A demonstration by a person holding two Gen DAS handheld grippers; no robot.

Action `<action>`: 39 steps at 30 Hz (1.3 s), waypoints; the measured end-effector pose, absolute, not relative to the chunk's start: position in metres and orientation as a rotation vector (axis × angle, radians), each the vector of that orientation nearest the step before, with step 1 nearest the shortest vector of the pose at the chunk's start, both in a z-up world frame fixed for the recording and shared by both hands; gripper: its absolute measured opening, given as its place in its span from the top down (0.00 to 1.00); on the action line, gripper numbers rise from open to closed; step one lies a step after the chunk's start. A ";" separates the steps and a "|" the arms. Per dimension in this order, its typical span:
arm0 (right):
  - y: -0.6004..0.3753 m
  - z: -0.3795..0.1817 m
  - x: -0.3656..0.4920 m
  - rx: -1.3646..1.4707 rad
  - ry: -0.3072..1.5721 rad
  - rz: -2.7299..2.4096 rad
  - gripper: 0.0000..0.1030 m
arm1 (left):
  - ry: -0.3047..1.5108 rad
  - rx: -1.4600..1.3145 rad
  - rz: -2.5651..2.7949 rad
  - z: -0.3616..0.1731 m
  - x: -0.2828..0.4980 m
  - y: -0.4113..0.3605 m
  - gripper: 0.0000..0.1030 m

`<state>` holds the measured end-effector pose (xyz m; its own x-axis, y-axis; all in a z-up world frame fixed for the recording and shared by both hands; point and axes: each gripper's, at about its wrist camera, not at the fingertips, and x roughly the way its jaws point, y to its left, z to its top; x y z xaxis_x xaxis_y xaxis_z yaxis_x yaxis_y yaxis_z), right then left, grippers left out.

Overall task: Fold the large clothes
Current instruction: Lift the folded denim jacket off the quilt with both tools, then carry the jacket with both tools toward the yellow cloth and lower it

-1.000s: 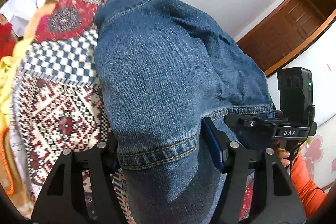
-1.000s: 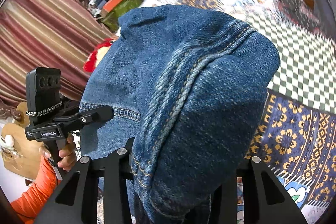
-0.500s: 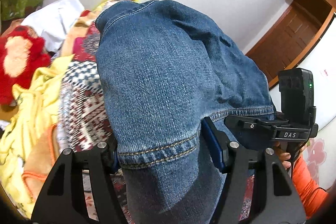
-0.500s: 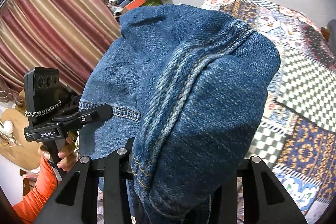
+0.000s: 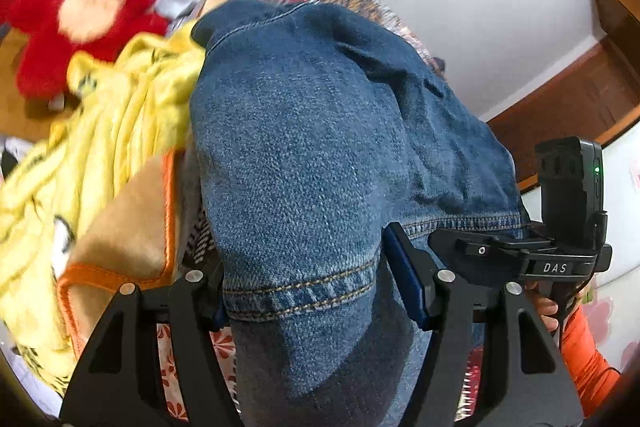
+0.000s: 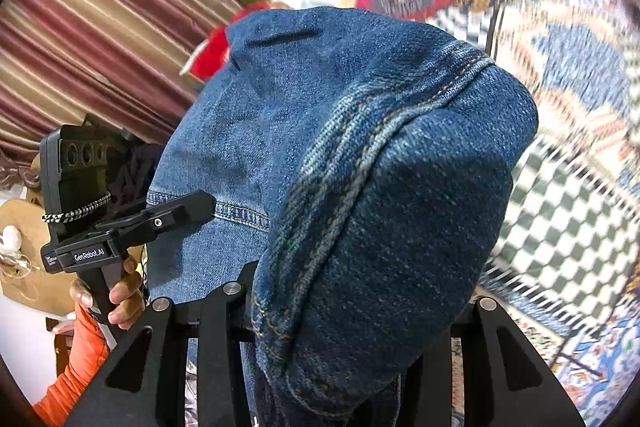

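Jeans (image 5: 320, 155) were swung from the quilt (image 6: 568, 75) toward yellow cloth (image 5: 120, 131) at frame left, clamped by both the left gripper (image 5: 308, 291) and right gripper (image 6: 352, 311); folding was judged midway.

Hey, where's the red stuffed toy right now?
The red stuffed toy is at the upper left of the left wrist view, beside the yellow cloth, left of the jeans.

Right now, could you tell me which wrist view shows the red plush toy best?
The left wrist view: the red plush toy lies top left beside the yellow cloth, its pale face visible though blurred. In the right wrist view only a red sliver shows behind the jeans, which both grippers hold.
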<state>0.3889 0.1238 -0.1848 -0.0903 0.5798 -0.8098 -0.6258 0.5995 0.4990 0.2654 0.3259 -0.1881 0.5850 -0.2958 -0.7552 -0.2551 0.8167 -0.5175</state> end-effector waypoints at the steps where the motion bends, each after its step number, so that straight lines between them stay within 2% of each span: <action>1: 0.127 -0.196 0.390 -0.047 1.343 1.002 0.63 | 0.976 -0.641 -0.019 -0.197 0.267 0.327 0.37; 9: 0.140 -0.233 0.396 -0.136 1.353 1.009 0.63 | 1.044 -0.719 -0.010 -0.251 0.265 0.342 0.37; 14: 0.147 -0.238 0.388 -0.236 1.302 1.012 0.57 | 1.046 -0.719 0.006 -0.263 0.259 0.342 0.34; 19: 0.140 -0.232 0.386 -0.290 1.287 0.973 0.48 | 1.051 -0.522 0.058 -0.246 0.252 0.321 0.33; 30: 0.091 -0.178 0.346 -0.420 1.095 0.886 0.48 | 0.972 -0.302 0.095 -0.197 0.206 0.270 0.31; 37: 0.087 -0.204 0.333 -0.457 1.133 0.864 0.47 | 1.044 -0.243 0.133 -0.226 0.202 0.230 0.27; 39: 0.078 -0.208 0.338 -0.409 1.164 0.867 0.40 | 1.047 -0.229 0.151 -0.234 0.196 0.229 0.23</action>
